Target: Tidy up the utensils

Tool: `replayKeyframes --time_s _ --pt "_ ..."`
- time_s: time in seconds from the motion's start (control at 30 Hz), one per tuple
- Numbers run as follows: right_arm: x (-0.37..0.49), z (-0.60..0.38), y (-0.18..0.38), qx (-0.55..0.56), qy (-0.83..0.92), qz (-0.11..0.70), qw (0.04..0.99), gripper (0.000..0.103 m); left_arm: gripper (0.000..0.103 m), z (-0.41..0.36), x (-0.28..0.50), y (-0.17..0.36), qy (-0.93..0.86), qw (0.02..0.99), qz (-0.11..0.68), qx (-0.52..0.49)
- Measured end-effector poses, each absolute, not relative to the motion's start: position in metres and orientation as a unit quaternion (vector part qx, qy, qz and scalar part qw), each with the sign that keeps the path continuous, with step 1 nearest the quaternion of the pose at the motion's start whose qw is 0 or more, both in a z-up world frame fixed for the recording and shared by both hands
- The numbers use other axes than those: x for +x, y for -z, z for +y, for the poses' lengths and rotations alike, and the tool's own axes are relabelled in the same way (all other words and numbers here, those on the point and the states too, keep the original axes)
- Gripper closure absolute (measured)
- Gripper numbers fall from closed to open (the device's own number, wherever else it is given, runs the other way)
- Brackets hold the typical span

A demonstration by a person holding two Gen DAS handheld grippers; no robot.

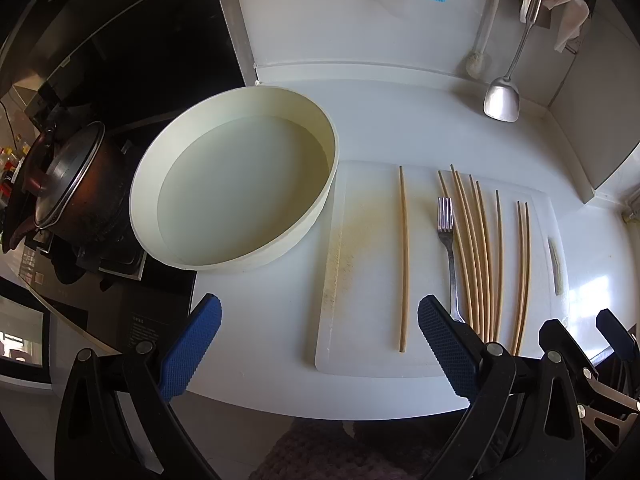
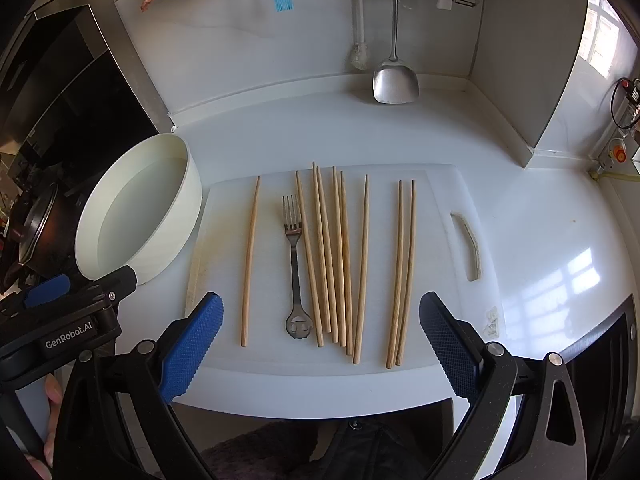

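Nothing is held yet, so the task looks to be at its very start. Both grippers hang at the near edge of the desk (image 2: 500,152), short of the cutting board (image 2: 440,216). The left gripper (image 1: 320,344) has its blue fingers (image 1: 196,344) spread wide and empty; the right gripper (image 2: 320,344) likewise has its fingers (image 2: 448,348) spread, pinching nothing.

All the utensils lie on the board, roughly parallel, handles toward the near edge. One chopstick (image 2: 250,264) lies alone at the board's left side. Right of it is the fork (image 2: 295,264), tines pointing away. Just right of the fork is a cluster of chopsticks (image 2: 340,264), some crossing or touching each other, the leftmost touching the fork's edge. A pair (image 2: 404,272) lies apart toward the board's handle slot (image 2: 466,248).

Left of the board, touching or nearly touching its left edge, stands a round cream basin (image 2: 188,200), which appears empty. It is the likely place to gather things, though that is only a guess from the layout.

The next move probably calls for one gripper to go forward over the board, lower its spread fingers across a single piece and close. The lone chopstick or the separate pair would be the easiest first pick; the fork is crowded by the cluster, and thin, flat-lying sticks may roll or slip when pinched.
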State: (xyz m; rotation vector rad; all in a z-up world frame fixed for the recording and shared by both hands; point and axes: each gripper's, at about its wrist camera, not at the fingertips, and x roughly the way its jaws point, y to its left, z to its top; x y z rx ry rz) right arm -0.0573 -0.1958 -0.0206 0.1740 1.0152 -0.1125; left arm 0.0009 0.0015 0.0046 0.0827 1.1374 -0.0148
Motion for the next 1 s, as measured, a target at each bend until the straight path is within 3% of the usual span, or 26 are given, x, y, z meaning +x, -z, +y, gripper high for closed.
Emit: replayKeyframes --time_s 1.0 --pt "-0.0554 -0.1957 0.0194 0.08 0.052 0.485 0.87 0.009 0.006 0.0009 0.0032 -0.0048 0.008 0.843 0.537 0.039"
